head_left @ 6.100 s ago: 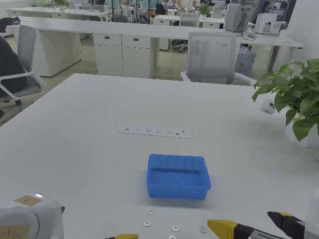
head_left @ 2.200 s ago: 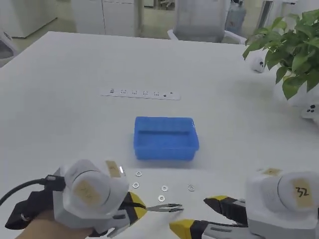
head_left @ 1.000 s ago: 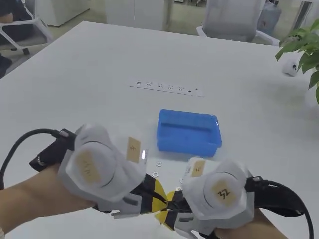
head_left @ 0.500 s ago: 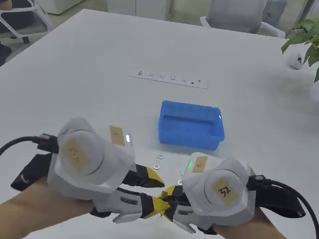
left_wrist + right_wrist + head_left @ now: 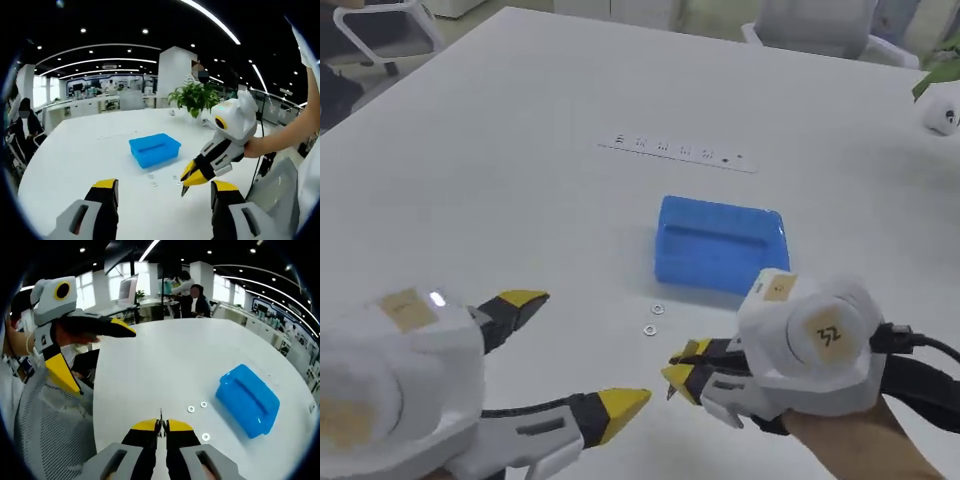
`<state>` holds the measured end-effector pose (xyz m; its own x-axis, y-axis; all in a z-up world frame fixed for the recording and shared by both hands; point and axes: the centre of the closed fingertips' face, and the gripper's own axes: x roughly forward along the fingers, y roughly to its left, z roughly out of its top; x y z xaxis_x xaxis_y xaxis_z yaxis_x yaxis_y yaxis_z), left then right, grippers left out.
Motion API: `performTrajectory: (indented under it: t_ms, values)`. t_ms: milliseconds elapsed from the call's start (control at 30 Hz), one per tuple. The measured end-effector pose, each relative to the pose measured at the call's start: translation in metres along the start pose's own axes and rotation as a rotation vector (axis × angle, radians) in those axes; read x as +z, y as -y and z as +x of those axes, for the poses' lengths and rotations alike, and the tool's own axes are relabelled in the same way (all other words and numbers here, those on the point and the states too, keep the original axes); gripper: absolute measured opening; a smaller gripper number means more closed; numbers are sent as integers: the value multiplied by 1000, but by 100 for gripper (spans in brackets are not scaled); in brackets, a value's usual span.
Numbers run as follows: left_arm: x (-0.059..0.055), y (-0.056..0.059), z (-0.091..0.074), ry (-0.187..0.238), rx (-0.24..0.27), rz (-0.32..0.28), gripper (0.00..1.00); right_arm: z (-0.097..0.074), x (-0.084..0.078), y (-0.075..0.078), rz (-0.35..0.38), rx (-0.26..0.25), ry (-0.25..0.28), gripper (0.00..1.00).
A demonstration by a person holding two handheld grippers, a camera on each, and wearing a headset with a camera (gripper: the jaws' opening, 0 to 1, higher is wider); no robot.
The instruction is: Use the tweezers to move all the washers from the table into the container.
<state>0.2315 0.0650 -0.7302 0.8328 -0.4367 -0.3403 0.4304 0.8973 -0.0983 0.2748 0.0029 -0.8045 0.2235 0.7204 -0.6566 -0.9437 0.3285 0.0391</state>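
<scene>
A blue container [image 5: 720, 245] sits mid-table, and two washers [image 5: 658, 309] lie just in front of it. My right gripper [image 5: 680, 366] hovers low beside them, shut on the tweezers [image 5: 160, 415], whose thin tip pokes out between its yellow jaws. The right gripper view has three washers [image 5: 191, 409] ahead of the right gripper [image 5: 160, 426], with the container [image 5: 248, 400] to their right. My left gripper [image 5: 575, 350] is open with nothing in it, near the front left. In the left gripper view the left gripper [image 5: 162, 186] faces the container [image 5: 154, 148] and the tweezers [image 5: 183, 190].
A white power strip [image 5: 680, 153] lies beyond the container. A small white object [image 5: 942, 115] sits at the far right, and a potted plant [image 5: 195, 97] stands further off. A black cable [image 5: 920, 350] trails from the right gripper. Office chairs stand past the table's far edge.
The tweezers went from the left gripper to the right one. The two grippers met, then the left one opened and drew back to the left. The head camera also moved.
</scene>
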Motion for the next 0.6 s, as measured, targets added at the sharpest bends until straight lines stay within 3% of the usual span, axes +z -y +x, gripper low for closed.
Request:
performTrajectory:
  t_ms: [67,200,267,367,600]
  values:
    - [5,2,-5,50,-9,-25,81,1,6,9,35,-17,23,2]
    - [-3,2,-9,10,8,-27,89,3,14,24,56,-45,38,2]
    - [-9,-2,-11,-1,46,44,92,5,17,30,59,-54,45,2]
    - [-16,-2,-14,1,67,90,99,8,21,36,80,-59,60,2]
    - [-19,-13,-22,41,124,92,99,22,27,45,92,-74,70,3]
